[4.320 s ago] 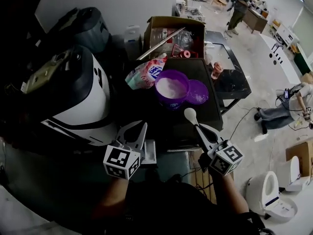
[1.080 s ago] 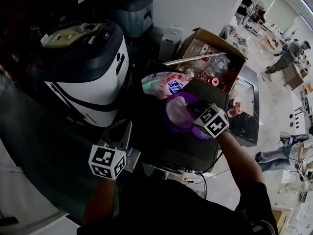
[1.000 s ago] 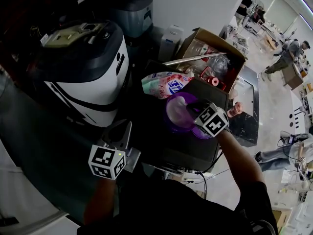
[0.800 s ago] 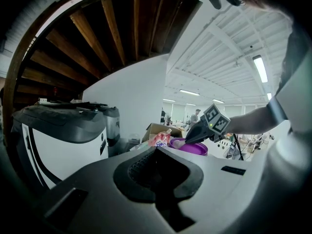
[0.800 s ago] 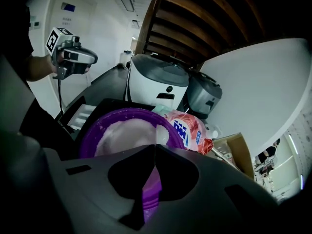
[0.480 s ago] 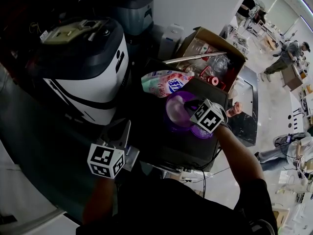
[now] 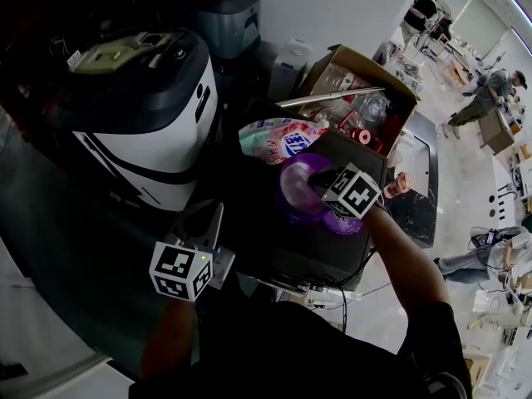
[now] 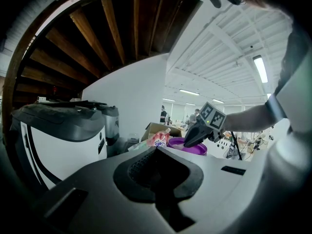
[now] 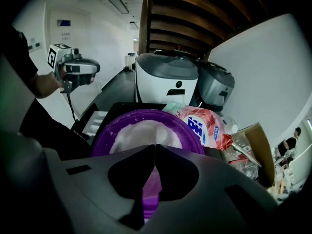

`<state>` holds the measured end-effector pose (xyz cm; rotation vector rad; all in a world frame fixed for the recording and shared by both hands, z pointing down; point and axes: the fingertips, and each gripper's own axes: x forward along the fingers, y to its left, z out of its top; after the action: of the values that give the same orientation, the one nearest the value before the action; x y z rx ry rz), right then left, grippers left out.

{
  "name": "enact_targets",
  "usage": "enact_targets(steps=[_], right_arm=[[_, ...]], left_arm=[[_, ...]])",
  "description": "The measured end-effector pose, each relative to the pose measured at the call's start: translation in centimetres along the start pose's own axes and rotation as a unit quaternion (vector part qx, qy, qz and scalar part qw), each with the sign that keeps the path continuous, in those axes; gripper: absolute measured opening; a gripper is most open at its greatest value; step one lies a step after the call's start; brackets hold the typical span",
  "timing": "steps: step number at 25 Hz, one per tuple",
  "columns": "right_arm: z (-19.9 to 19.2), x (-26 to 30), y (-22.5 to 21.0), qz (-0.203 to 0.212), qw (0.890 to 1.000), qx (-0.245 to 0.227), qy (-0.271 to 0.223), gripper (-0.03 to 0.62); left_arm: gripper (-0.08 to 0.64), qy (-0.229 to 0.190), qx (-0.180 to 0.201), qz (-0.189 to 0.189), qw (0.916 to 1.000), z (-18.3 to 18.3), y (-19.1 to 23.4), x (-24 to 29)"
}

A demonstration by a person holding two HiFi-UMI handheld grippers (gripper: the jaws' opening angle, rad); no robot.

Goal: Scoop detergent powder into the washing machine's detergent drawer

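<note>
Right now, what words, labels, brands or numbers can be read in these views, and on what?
Nothing reads clearly.
Detergent bag: blue characters on a white patch, too blurred to quote.
Washing machine: dark mark on its white front, too small to read.
Left marker cube, right marker cube: black-and-white square patterns, no words.

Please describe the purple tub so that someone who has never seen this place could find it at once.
Right of the big white-and-black washing machine is a dark surface, and the tub sits on it, beside a pink-and-white detergent bag. It alone is round, purple, open and full of white powder.
</note>
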<state>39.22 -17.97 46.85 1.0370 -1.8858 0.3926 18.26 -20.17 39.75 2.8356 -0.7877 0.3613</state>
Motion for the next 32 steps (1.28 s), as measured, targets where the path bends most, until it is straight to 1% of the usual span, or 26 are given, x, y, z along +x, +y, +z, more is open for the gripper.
enact_targets(steps=[4, 7, 12, 18, 23, 29, 32], right_arm=[[0.6, -0.1, 0.2, 0.026, 0.999, 0.02, -0.012, 0.02], [0.8, -0.3, 0.7, 0.034, 0.999, 0.018, -0.002, 0.02], [1.0, -0.5, 1.0, 0.048, 0.999, 0.019, -0.003, 0.02], [0.4, -0.5, 1.0, 0.068, 0.996, 0.051, -0.007, 0.02], [0.0, -0.6, 0.5, 0.074, 0.995, 0.068, -0.015, 0.02], [0.4, -1.4, 0.7, 0.106, 0.987, 0.114, -0.044, 0.02], [0.6, -1.9, 0.8, 0.121, 0.981, 0.139, -0.064, 0.02]], left_arm=[[0.006, 0.001, 0.0, 0.0, 1.0, -0.2, 0.0, 0.2], [0.006, 0.001, 0.0, -0.002, 1.0, -0.3, -0.3, 0.4], [0.006, 0.002, 0.001, -0.002, 1.0, -0.1, -0.6, 0.3], [0.006, 0.001, 0.001, 0.0, 1.0, -0.2, -0.7, 0.2], [0.006, 0.001, 0.002, 0.0, 1.0, -0.1, -1.1, 0.2], [0.006, 0.002, 0.003, 0.001, 1.0, 0.0, -1.4, 0.2], [0.006, 0.002, 0.005, 0.001, 1.0, 0.0, -1.7, 0.2]])
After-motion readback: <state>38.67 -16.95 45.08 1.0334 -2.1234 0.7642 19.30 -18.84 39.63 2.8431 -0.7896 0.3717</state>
